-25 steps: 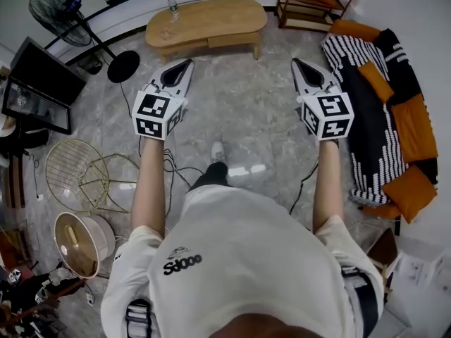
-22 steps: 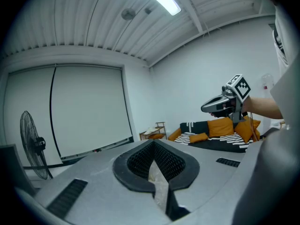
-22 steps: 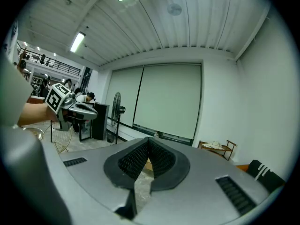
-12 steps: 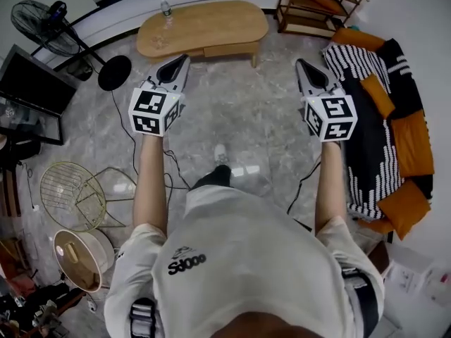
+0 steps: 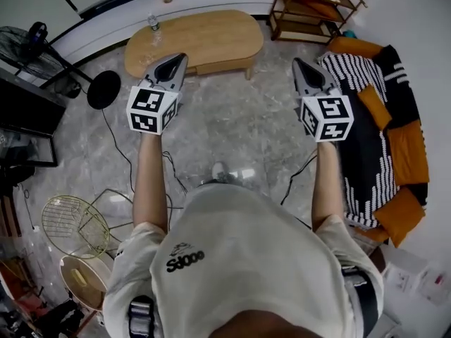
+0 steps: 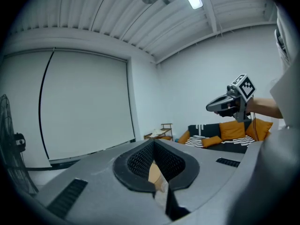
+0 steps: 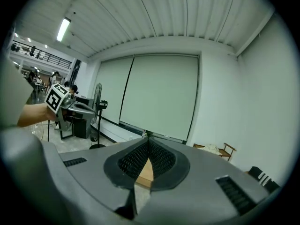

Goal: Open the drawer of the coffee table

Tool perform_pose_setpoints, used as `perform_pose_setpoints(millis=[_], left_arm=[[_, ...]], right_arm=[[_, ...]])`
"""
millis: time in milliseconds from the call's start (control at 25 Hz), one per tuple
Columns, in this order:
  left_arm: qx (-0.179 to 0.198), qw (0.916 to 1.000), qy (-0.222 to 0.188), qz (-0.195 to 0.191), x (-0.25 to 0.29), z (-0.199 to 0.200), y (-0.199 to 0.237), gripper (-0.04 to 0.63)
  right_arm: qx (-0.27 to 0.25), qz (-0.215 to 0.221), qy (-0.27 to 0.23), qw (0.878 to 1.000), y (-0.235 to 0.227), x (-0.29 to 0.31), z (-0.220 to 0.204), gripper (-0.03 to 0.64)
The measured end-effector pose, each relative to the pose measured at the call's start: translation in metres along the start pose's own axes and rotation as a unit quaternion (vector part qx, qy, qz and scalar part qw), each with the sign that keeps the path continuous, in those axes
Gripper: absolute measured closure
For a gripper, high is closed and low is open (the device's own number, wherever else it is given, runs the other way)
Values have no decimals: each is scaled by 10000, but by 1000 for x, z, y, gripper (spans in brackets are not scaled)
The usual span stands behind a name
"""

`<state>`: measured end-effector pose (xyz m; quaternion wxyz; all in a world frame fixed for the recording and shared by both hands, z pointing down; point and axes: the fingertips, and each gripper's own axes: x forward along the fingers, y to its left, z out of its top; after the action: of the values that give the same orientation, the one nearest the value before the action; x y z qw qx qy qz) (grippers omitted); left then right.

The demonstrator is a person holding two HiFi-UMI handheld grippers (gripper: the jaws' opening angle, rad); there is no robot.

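Person in white T-shirt at bottom of head view, both forearms stretched forward, one shoe on grey marble floor. Left gripper and right gripper are held side by side, well apart, both pointing away from the person toward the coffee table. Both gripper views show the jaws pressed together at the tips, nothing between them and nothing touched; only a sliver of the wooden table shows through the notch below the tips. Bare floor lies between person and table, with black cables trailing on its left part. The table is ahead, left of centre. It has an oval wooden top, long axis running left-right across the view, left end a bit nearer. The drawer sits under the near long edge, right of the table's middle, front facing the person, looks closed. The left gripper's tip overlaps the table's near edge in head view; no contact seen. The right gripper points at floor just right of the table's right end. A bottle stands on the table's far left part. Left side: fan base, wire chair. Right side: sofa with striped throw and orange cushions, near the right gripper. Wooden shelf far right, wall behind the table.
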<state>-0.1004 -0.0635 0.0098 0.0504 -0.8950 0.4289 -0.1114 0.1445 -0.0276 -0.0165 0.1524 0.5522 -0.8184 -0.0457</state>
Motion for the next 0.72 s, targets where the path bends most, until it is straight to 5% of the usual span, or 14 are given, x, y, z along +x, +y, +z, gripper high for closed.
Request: perform_pose_setpoints(millis=[720], left_arm=[[-276,9988,345,-198,115,-50,72,578]], right_arm=[[285,343,339,9984,-47,133,-33,611]])
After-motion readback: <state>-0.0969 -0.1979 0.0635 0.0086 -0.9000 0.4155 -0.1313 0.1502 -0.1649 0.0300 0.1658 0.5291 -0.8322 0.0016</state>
